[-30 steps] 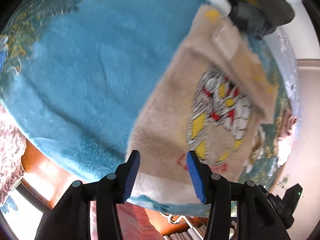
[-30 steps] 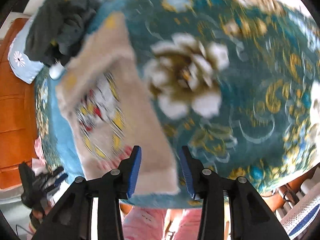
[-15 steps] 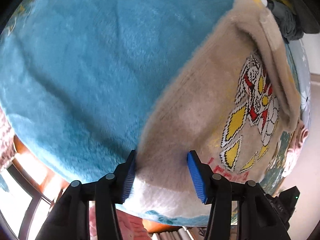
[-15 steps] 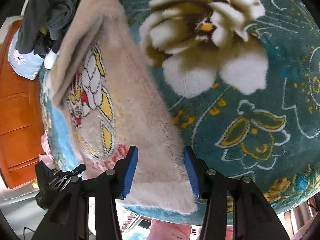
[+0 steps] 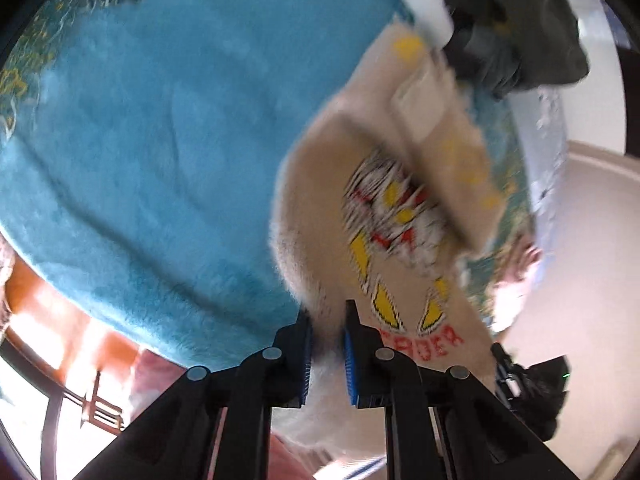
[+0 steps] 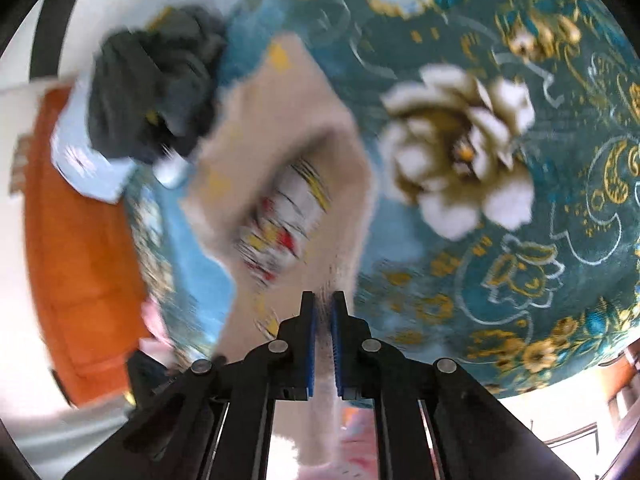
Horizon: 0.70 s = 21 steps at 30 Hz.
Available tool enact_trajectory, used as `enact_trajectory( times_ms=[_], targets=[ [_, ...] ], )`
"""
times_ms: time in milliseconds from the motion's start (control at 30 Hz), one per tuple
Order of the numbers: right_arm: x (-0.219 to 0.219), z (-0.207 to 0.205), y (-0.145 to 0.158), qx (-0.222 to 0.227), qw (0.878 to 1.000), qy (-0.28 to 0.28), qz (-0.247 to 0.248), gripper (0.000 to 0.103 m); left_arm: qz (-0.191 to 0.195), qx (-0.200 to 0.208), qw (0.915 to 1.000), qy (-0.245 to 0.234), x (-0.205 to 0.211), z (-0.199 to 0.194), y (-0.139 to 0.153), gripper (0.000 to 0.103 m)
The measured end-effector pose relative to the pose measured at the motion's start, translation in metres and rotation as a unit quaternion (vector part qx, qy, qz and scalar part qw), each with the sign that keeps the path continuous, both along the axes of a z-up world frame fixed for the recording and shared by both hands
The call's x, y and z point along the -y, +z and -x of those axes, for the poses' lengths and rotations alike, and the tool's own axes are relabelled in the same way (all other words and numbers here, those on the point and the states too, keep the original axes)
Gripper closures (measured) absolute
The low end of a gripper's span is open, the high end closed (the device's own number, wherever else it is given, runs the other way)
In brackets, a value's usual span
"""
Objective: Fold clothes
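Observation:
A beige fuzzy sweater with a white, yellow and red print and red letters lies on a blue-green blanket. My left gripper is shut on the sweater's near hem at its left corner and lifts it. In the right wrist view my right gripper is shut on the same sweater at the hem's other corner, and the cloth rises into a fold. The sweater's far part stays on the bed, with a sleeve folded across it.
A pile of dark grey clothes with a white piece lies at the sweater's far end; it also shows in the right wrist view. The flowered blanket spreads to the right. An orange headboard stands to the left.
Both grippers went from open around the sweater's hem to shut on it, and now lift the hem off the bed. The sweater bunches up toward the far end.

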State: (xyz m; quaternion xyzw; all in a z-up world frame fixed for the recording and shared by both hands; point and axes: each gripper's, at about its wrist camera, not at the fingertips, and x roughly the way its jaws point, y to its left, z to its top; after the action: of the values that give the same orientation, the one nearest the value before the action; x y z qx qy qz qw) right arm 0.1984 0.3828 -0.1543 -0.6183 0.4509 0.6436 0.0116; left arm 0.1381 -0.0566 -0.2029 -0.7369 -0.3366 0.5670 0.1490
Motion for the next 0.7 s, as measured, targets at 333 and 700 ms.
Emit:
enact_trajectory(
  times_ms=[333, 700],
  targets=[
    [-0.026, 0.088, 0.046, -0.032, 0.994, -0.105, -0.004, 0.102, -0.068, 0.005, 0.9961, 0.056, -0.004, 0.128, 0.018, 0.088],
    [-0.029, 0.122, 0.028, 0.009, 0.996, -0.086, -0.033, 0.100, -0.031, 0.023, 0.9950, 0.092, -0.019, 0.185, -0.024, 0.081]
  ],
)
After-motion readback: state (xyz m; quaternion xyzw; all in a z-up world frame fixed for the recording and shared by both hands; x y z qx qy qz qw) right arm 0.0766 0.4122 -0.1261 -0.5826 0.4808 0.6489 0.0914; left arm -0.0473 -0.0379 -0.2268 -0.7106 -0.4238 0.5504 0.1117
